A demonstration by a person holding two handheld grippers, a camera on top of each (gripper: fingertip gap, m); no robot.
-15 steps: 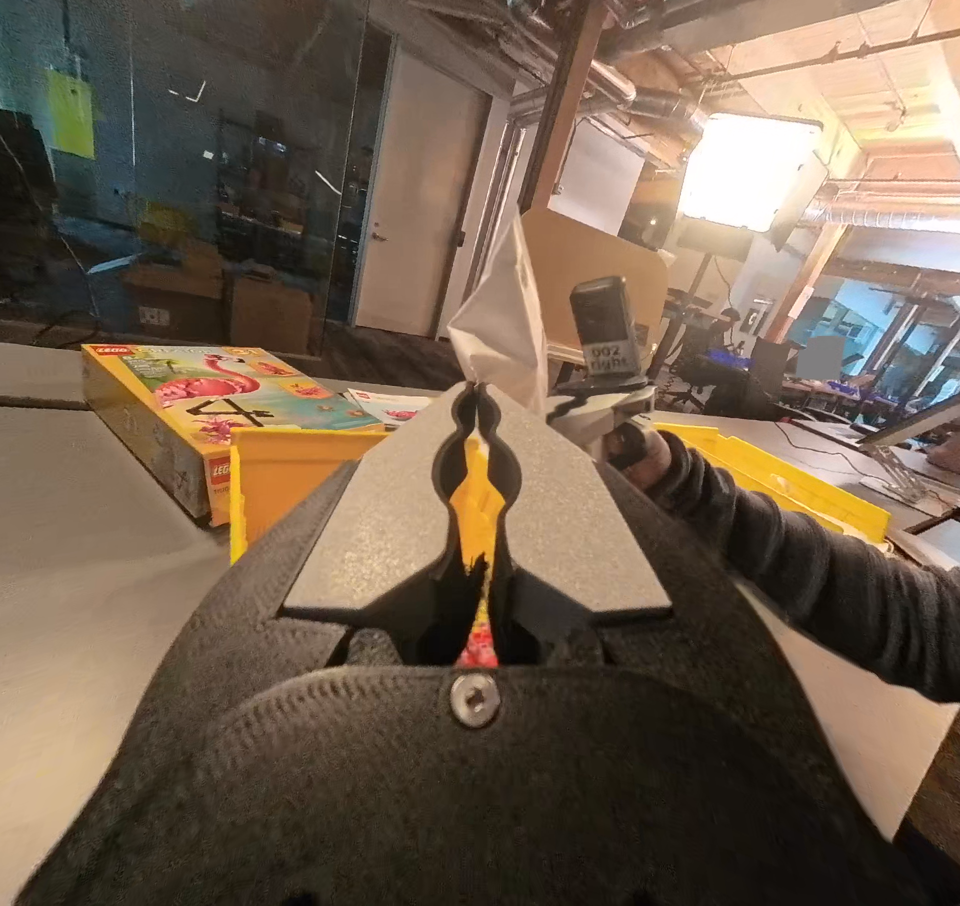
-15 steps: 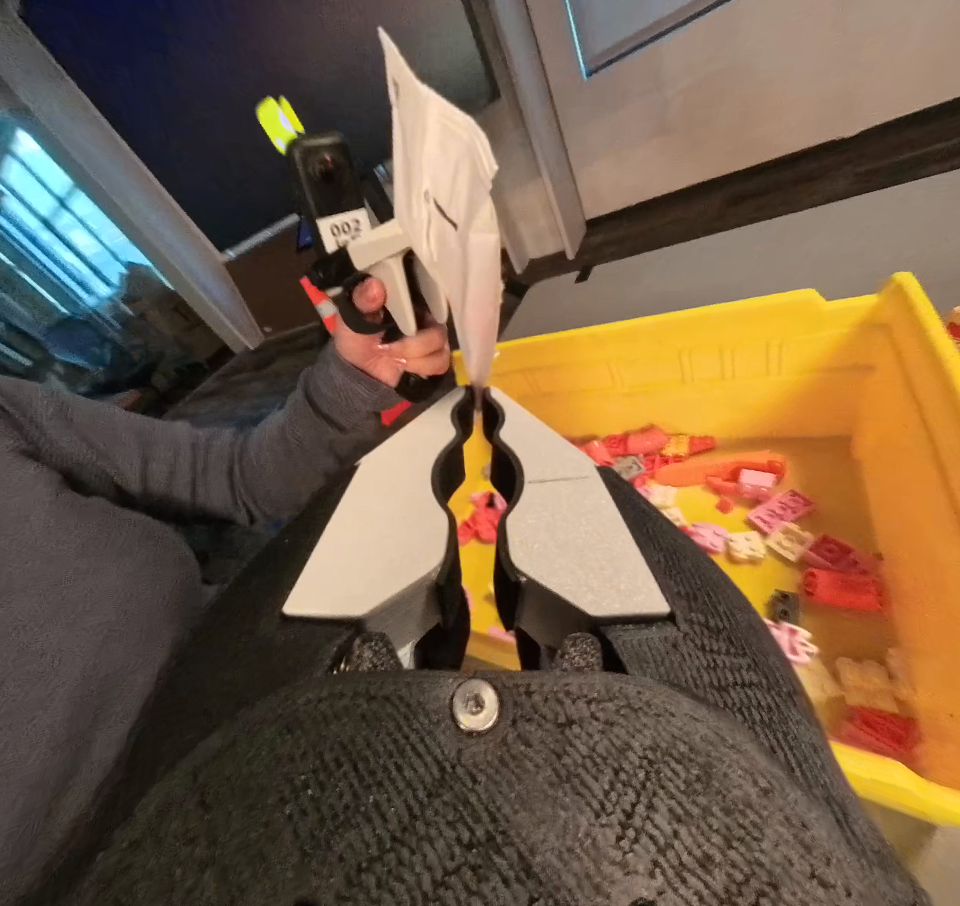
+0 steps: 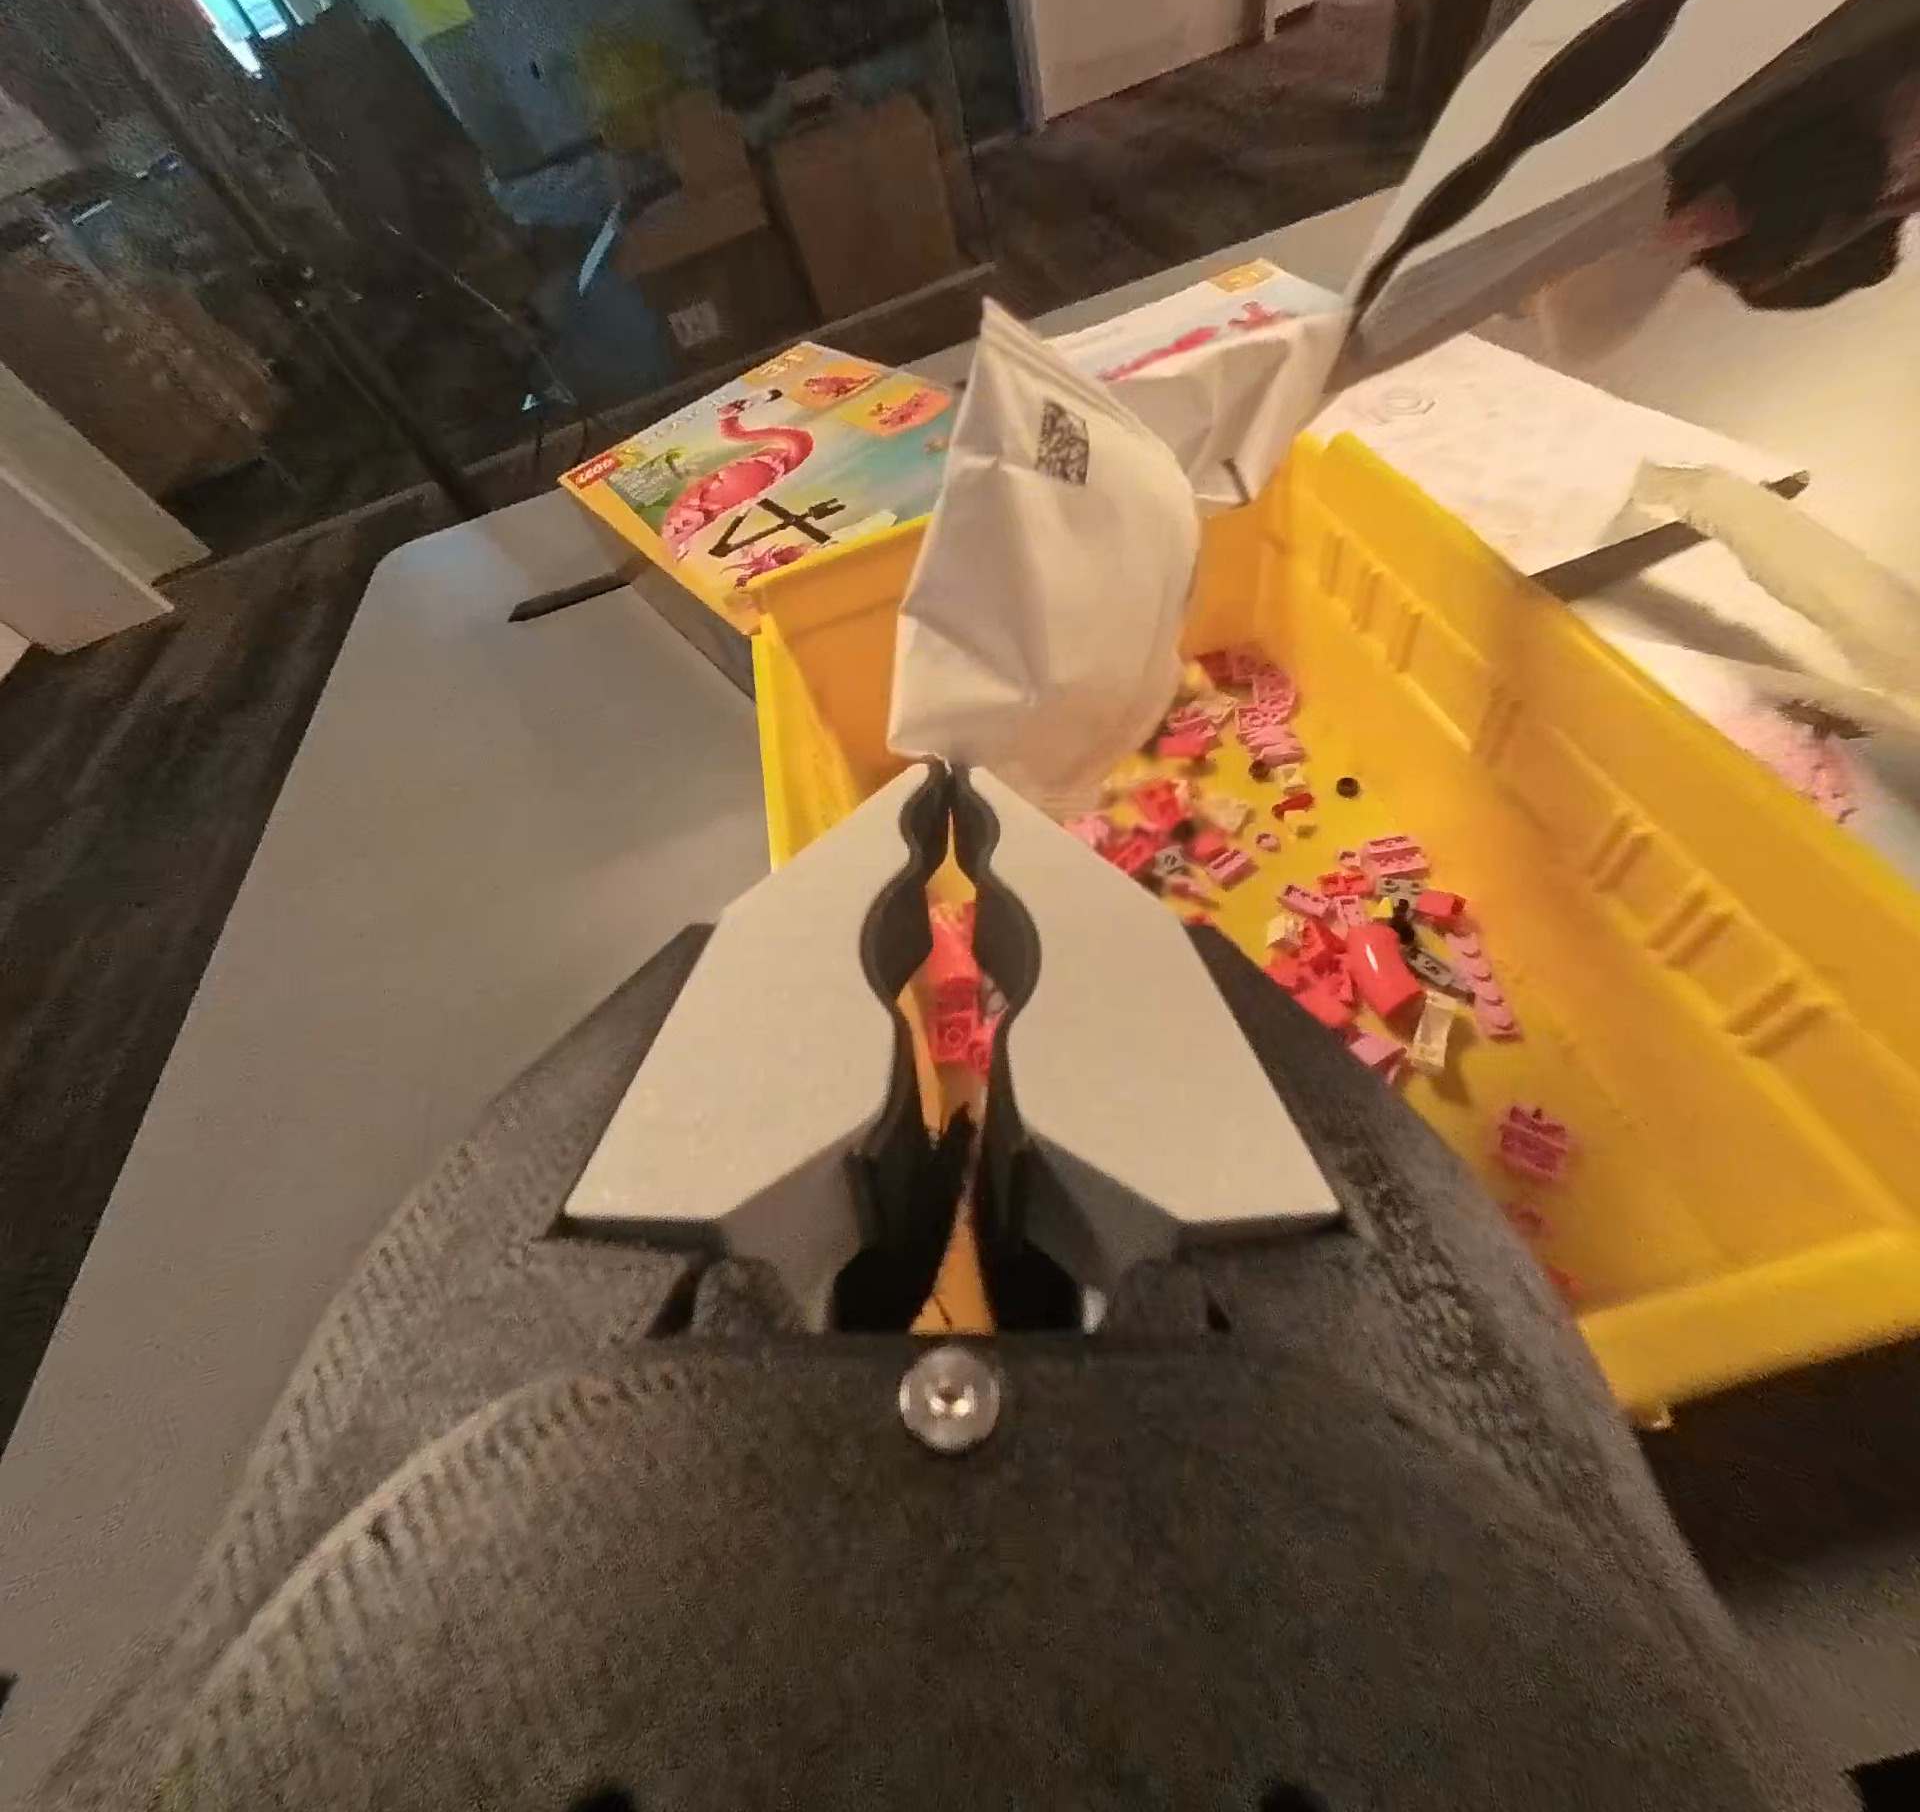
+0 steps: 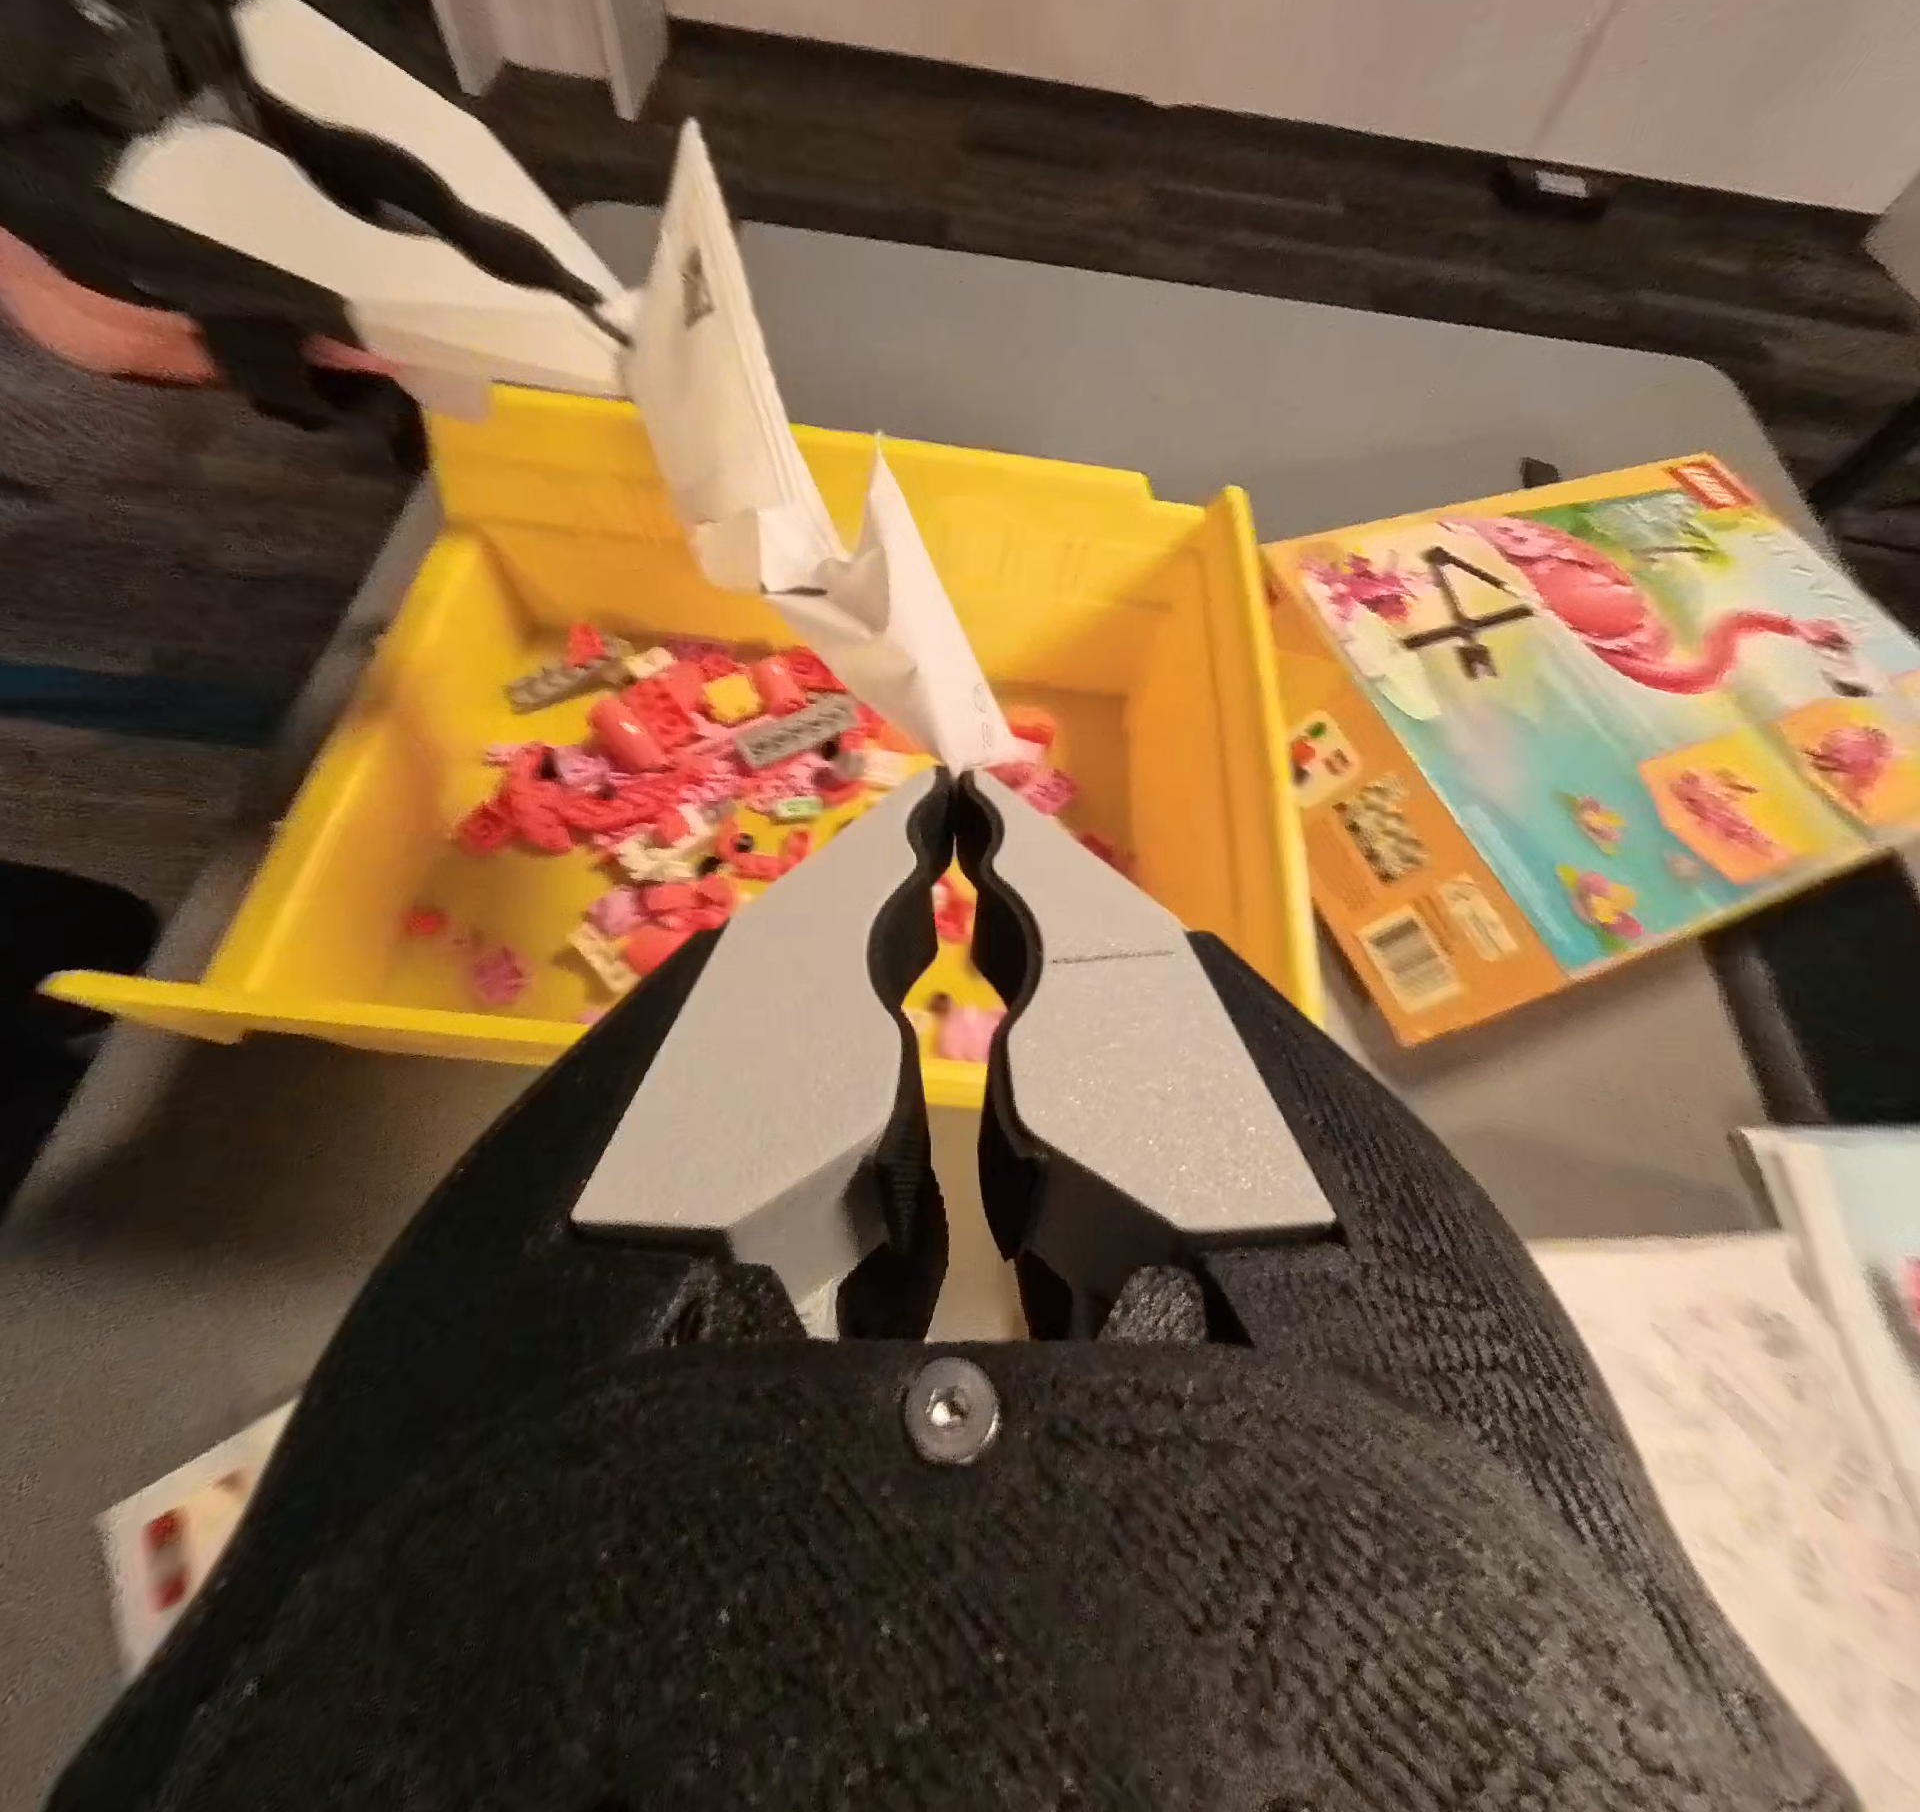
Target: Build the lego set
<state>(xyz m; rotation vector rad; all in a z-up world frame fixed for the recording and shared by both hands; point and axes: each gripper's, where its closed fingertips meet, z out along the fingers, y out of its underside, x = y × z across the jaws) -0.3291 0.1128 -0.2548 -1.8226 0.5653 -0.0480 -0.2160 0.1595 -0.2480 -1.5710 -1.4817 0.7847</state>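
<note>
A white paper bag (image 3: 1039,599) hangs over a yellow bin (image 3: 1507,713) that holds several red and pink bricks (image 3: 1351,931). My left gripper (image 3: 951,775) is shut on one corner of the bag. My right gripper (image 4: 954,780) is shut on the opposite end of the bag (image 4: 914,640), above the bricks (image 4: 644,754) in the bin (image 4: 1039,536). The right gripper also shows in the left wrist view (image 3: 1351,318), pinching the bag's far end. The left gripper shows in the right wrist view (image 4: 613,308), pinching the bag's upper end.
A toy box with a flamingo picture (image 3: 758,505) lies on the grey table behind the bin; in the right wrist view it lies right of the bin (image 4: 1610,723). Torn white paper (image 3: 1766,557) lies beside the bin. Printed sheets (image 4: 1766,1450) lie at the lower right.
Both grippers have tipped from pointing up to pointing down over the bin, carrying the bag with them. Both stay shut on the bag.
</note>
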